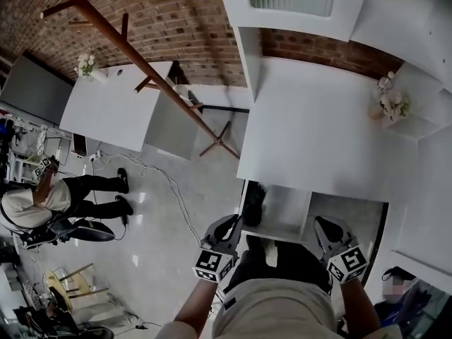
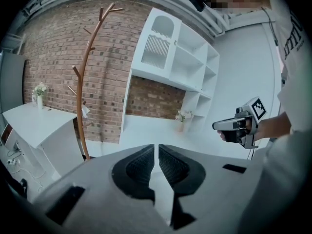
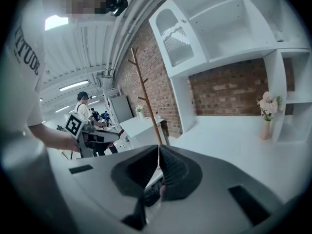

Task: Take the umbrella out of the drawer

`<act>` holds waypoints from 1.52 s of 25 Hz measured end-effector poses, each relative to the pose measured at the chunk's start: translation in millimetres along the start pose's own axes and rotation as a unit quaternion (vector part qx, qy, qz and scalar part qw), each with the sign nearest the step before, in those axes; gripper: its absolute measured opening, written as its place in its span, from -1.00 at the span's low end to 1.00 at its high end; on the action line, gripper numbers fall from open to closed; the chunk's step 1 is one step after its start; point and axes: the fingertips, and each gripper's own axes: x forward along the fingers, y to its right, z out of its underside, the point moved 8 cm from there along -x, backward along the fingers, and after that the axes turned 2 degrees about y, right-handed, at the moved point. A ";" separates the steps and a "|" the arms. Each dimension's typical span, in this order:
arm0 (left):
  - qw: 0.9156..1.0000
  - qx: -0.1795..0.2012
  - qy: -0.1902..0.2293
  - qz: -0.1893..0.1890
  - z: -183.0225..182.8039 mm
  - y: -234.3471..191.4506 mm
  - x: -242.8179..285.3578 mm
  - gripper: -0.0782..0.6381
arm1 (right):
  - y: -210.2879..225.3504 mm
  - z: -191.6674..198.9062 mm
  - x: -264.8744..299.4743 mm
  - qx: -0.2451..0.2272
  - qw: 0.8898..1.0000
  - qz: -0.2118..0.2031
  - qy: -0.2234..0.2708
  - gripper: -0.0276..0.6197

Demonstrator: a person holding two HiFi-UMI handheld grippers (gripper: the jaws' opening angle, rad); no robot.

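Observation:
The head view looks down on a white cabinet whose drawer (image 1: 286, 230) stands pulled out below the counter (image 1: 311, 133). A dark folded thing, which looks like the umbrella (image 1: 253, 202), lies in the drawer's left compartment. My left gripper (image 1: 227, 226) hovers just in front of that compartment, jaws shut and empty. My right gripper (image 1: 325, 229) hangs before the drawer's right half, its jaws also closed on nothing. Each gripper view shows its own tips meeting, left gripper (image 2: 156, 148) and right gripper (image 3: 158, 149), with the other gripper off to one side. Neither touches the drawer.
A wooden coat rack (image 1: 141, 66) leans across the floor to the left of the cabinet, next to a white side table (image 1: 113, 108). A flower vase (image 1: 392, 104) stands on the counter's right. A person (image 1: 56, 200) sits far left; a cable (image 1: 173, 193) trails over the floor.

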 end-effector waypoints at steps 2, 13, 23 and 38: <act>1.000 0.000 -0.013 -0.004 7.1 2.4 13.5 -0.70 | 11.4 4.4 8.4 0.002 1.000 -0.013 -0.008 -0.82; 0.995 0.010 -0.094 -0.014 57.4 -2.6 64.9 -0.70 | 36.1 21.3 51.8 0.009 0.996 -0.076 -0.056 -0.82; 0.977 -0.001 -0.211 -0.016 128.0 -19.1 111.4 -0.45 | 42.6 48.5 76.9 0.037 0.990 -0.106 -0.089 -0.82; 0.926 -0.032 -0.375 -0.034 228.2 -43.3 166.6 -0.14 | 54.9 72.5 86.5 0.045 0.987 -0.116 -0.106 -0.82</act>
